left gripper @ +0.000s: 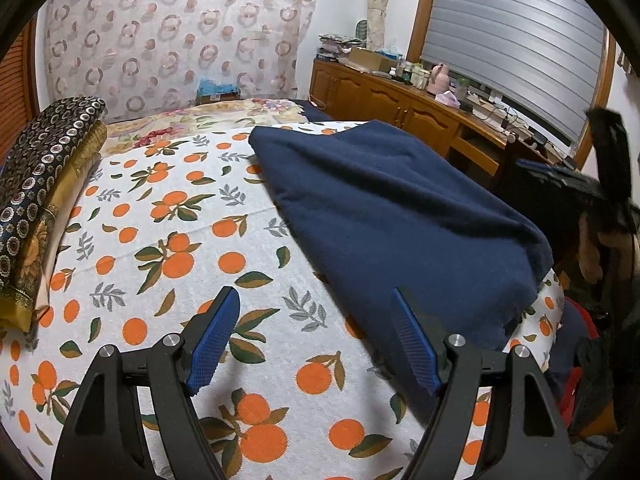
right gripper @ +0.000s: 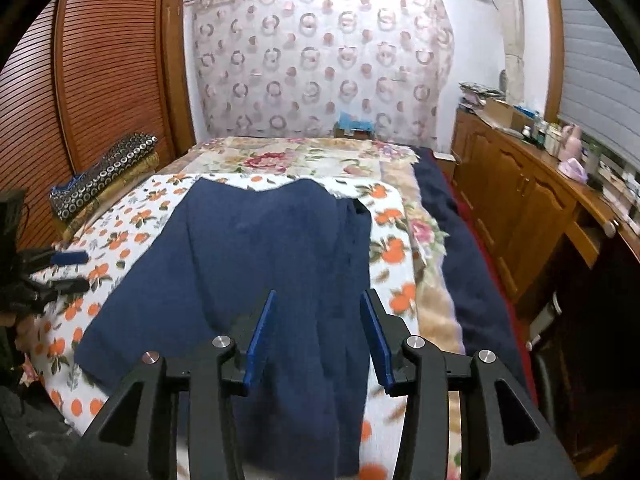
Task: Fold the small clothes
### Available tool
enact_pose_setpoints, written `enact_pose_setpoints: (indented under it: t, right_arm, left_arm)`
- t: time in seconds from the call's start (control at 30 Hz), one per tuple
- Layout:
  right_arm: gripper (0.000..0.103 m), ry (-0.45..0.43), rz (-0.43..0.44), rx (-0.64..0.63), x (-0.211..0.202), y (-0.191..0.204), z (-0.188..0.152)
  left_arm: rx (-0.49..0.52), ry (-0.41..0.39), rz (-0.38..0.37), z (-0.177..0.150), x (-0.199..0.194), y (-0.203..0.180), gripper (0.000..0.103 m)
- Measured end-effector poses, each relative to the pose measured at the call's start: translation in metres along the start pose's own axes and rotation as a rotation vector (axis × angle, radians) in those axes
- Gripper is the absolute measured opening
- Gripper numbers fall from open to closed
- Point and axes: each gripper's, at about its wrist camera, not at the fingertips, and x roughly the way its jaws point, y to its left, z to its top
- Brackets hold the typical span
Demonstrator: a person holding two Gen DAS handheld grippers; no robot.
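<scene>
The left gripper points down at a slant, its blue pads spread wide with nothing between them. The right gripper also tilts downward, its jaws parted to a moderate gap, pads clear of any cloth.

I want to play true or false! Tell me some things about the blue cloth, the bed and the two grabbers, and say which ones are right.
1. The navy cloth lies on a sheet printed with oranges. True.
2. The left gripper is squeezing the navy cloth. False: its jaws stand wide open over the sheet, with nothing between them.
3. The right gripper has open jaws above the navy cloth. True.
4. The navy cloth is rolled up into a ball. False: it is spread out fairly flat on the bed.
5. A stack of patterned folded fabric sits at the side of the bed. True.
6. The window blind is bright red. False: it is grey.
</scene>
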Motion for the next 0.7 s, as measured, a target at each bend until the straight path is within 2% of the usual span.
enact_pose_setpoints:
  t: [0.3, 0.33, 0.43, 0.6, 0.63, 0.7]
  right_arm:
    - [0.046, 0.087, 0.018, 0.011, 0.083, -0.006, 0.05]
    - [0.046, 0.101, 0.018, 0.02, 0.094, -0.008, 0.055]
    - [0.046, 0.133, 0.038, 0.062, 0.12, -0.013, 0.067]
    - [0.046, 0.157, 0.096, 0.092, 0.141, -0.011, 0.079]
    - [0.046, 0.164, 0.099, 0.081, 0.145, -0.007, 0.08]
    - [0.046, 0.185, 0.106, 0.065, 0.154, -0.004, 0.084]
  left_arm:
    - [-0.018, -0.041, 0.035, -0.001, -0.001, 0.009, 0.078]
    - [-0.021, -0.045, 0.032, -0.001, -0.002, 0.01, 0.079]
    - [-0.037, -0.057, 0.029, -0.001, -0.003, 0.015, 0.092]
    - [-0.065, -0.076, 0.04, -0.001, -0.004, 0.022, 0.096]
    - [-0.072, -0.074, 0.039, -0.001, -0.004, 0.023, 0.103]
    - [-0.077, -0.066, 0.033, -0.002, -0.002, 0.025, 0.103]
